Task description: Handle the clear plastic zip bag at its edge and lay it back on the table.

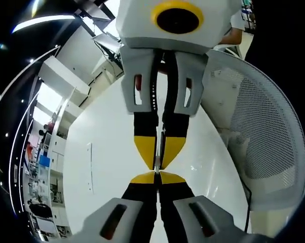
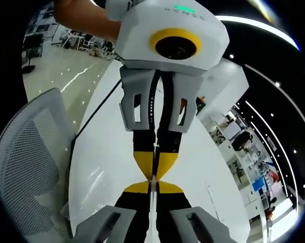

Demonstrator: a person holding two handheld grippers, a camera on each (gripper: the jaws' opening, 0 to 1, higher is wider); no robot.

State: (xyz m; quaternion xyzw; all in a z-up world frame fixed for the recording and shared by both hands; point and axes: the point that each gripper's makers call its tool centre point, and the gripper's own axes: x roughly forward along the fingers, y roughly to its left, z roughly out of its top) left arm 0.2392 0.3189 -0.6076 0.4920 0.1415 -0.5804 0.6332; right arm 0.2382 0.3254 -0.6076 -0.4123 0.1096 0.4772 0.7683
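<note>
My left gripper rises from the bottom of the left gripper view with its yellow-tipped jaws closed. My right gripper comes down from the top, tip to tip with it, also closed. The clear zip bag shows only as a thin pale strip, edge-on, running through both pairs of jaws. In the right gripper view the same meeting appears mirrored: my right gripper is below, the left gripper above, and the bag's thin edge lies between them. Both hover above the white table.
A grey mesh chair stands beside the white table, and appears as the chair in the right gripper view. A black cable runs across the table. A person's arm holds the left gripper. Shelves and desks stand far behind.
</note>
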